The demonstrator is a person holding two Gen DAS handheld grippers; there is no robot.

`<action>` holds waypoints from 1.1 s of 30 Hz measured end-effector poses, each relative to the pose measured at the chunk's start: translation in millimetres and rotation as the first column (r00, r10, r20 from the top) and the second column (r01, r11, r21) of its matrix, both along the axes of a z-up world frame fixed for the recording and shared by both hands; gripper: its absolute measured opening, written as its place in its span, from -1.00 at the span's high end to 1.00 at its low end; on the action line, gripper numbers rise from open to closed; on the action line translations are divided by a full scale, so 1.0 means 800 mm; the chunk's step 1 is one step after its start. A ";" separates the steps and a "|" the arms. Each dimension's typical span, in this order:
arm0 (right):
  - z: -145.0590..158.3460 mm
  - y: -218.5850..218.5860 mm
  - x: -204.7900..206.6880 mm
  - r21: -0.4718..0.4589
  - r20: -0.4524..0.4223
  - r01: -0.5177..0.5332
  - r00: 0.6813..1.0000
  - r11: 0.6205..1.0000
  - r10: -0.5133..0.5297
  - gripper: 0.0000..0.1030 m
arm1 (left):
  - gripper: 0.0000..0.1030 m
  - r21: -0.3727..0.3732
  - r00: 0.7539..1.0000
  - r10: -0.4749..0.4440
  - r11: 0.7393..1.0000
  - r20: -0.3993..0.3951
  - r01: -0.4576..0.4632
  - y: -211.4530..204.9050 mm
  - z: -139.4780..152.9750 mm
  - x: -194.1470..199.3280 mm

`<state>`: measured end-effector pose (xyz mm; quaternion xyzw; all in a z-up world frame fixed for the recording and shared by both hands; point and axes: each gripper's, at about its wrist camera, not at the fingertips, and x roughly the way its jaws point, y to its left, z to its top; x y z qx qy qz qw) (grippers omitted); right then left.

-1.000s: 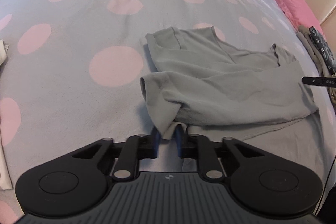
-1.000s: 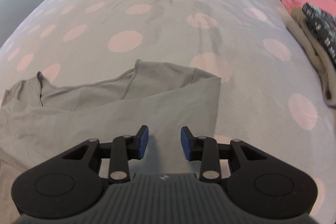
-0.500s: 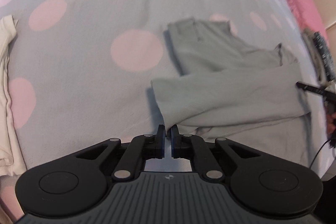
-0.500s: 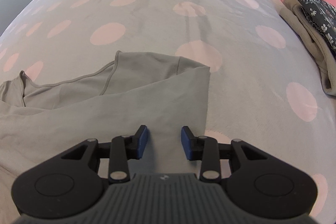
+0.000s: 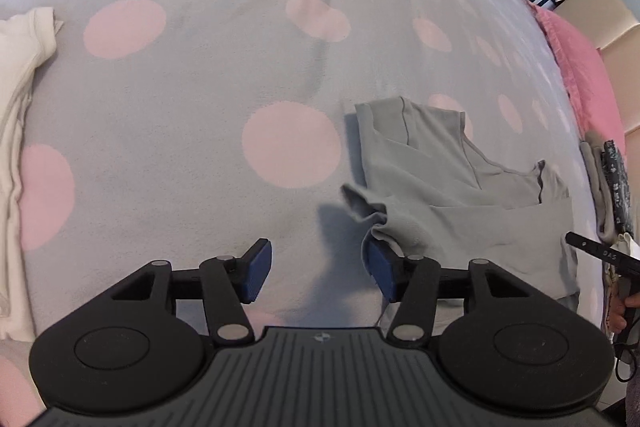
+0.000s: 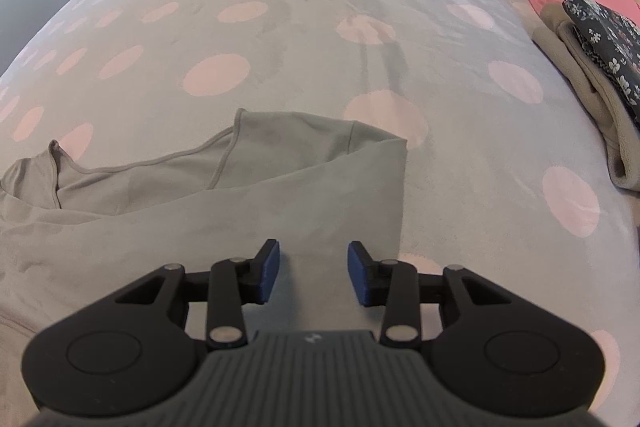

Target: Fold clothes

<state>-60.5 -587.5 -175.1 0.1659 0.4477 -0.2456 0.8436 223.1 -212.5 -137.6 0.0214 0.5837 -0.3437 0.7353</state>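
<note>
- Soft, even daylight; no glare.
- Faint shadows sit beside the grey top [image 5: 452, 203] on the bedspread [image 5: 192, 131].
- Fisheye bends edges; corners go dark.

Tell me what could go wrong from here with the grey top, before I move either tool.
1. The left tool is opening, yet a bunched corner of the grey top still drapes on its right pad; pulling away could drag the fold open.
2. That loose corner is ruffled, so the fold edge may stay uneven.
3. The right tool hangs open over the top's folded edge; closing there may pinch the bedspread too.
</note>
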 end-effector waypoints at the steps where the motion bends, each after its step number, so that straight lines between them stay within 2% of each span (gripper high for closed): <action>1: 0.003 0.002 0.001 -0.008 0.005 -0.008 1.000 1.000 0.008 0.20 | 0.01 -0.003 1.000 -0.012 1.000 0.011 0.012 0.000 0.006 -0.001; 3: 0.007 0.007 0.003 -0.022 0.015 -0.026 1.000 0.999 0.026 0.20 | 0.01 -0.009 0.999 -0.008 1.000 0.039 0.008 0.003 0.016 0.001; 6: 0.007 0.014 0.010 -0.019 0.019 -0.050 0.999 0.999 0.051 0.20 | 0.01 -0.014 0.995 0.056 0.998 0.085 -0.055 0.012 0.025 0.008; 8: 0.006 0.019 0.015 -0.011 0.018 -0.062 0.998 0.998 0.063 0.20 | 0.01 -0.002 0.991 0.067 0.998 0.115 -0.067 0.011 0.025 0.010; 15: 0.009 0.039 0.032 -0.017 0.019 -0.109 0.994 0.994 0.109 0.20 | 0.00 0.033 0.984 -0.077 0.997 0.162 0.072 -0.026 0.007 -0.014; 19: 0.007 0.042 0.036 -0.015 0.015 -0.117 0.993 0.993 0.117 0.20 | 0.01 0.029 0.980 -0.095 0.995 0.177 0.091 -0.032 -0.004 -0.023; 24: 0.006 0.041 0.034 -0.010 0.017 -0.117 0.993 0.993 0.117 0.20 | 0.01 0.074 0.976 -0.092 0.994 0.198 0.079 -0.035 -0.016 -0.025; 27: 0.005 0.041 0.034 -0.007 0.015 -0.120 0.993 0.993 0.120 0.19 | 0.03 0.063 0.978 -0.092 0.995 0.189 0.081 -0.037 -0.023 -0.027; 28: 0.005 0.041 0.035 -0.007 0.014 -0.120 0.993 0.993 0.120 0.19 | 0.08 0.056 0.978 -0.102 0.994 0.181 0.094 -0.040 -0.024 -0.029; 29: 0.004 0.041 0.035 -0.007 0.013 -0.120 0.993 0.993 0.120 0.19 | 0.29 0.047 0.978 -0.113 0.993 0.173 0.107 -0.043 -0.024 -0.031; 30: 0.004 0.041 0.035 -0.006 0.012 -0.120 0.993 0.993 0.120 0.19 | 0.44 0.039 0.979 -0.124 0.992 0.165 0.119 -0.046 -0.025 -0.033; 31: 0.004 0.042 0.035 -0.006 0.012 -0.120 0.993 0.993 0.120 0.19 | 0.50 0.048 0.977 -0.130 0.991 0.170 0.124 -0.049 -0.024 -0.036; 33: 0.004 0.042 0.034 -0.008 0.013 -0.120 0.993 0.993 0.120 0.19 | 0.85 0.060 0.974 -0.140 0.989 0.179 0.132 -0.053 -0.020 -0.039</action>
